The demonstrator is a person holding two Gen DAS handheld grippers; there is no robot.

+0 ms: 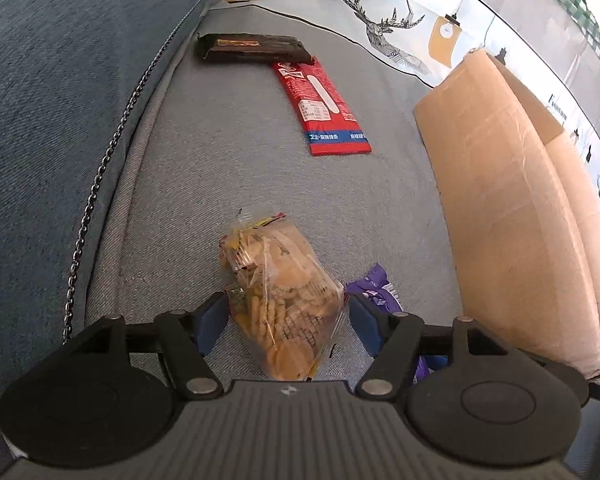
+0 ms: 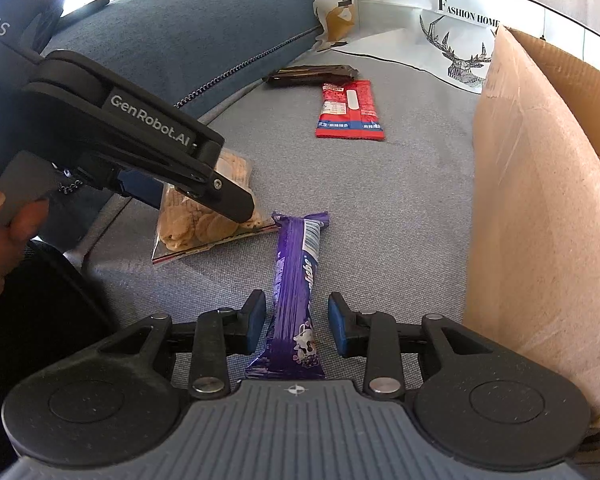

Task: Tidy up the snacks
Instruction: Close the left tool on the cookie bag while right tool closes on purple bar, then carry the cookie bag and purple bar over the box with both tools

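Left wrist view, left to right: a dark blue fabric cushion (image 1: 60, 100) edged by a metal chain (image 1: 100, 184); a grey woven sofa seat (image 1: 220, 160) bearing a dark flat snack bar (image 1: 252, 47) and a red foil snack packet (image 1: 324, 108) that overlap at one corner; a tan corrugated cardboard box (image 1: 512, 200) at right. The left hand-held gripper (image 1: 284, 320) straddles a clear crinkled bag of round biscuits (image 1: 280, 300), jaws wide, blue pads beside the film and not visibly pressing.

Right wrist view: a purple foil-wrapped chocolate bar (image 2: 296, 300) lies lengthwise on the seat between the jaws of the right hand-held gripper (image 2: 296, 326), which stand narrow but with a gap either side; nothing is held.

Handling, as judged: the biscuit bag is light, its film slippery, its contents brittle; a gentle hold across the filled middle would suit, though the flat sealed end spares the biscuits. The bar is light, fairly stiff and glossy; a grip across its width near the middle should keep it level.
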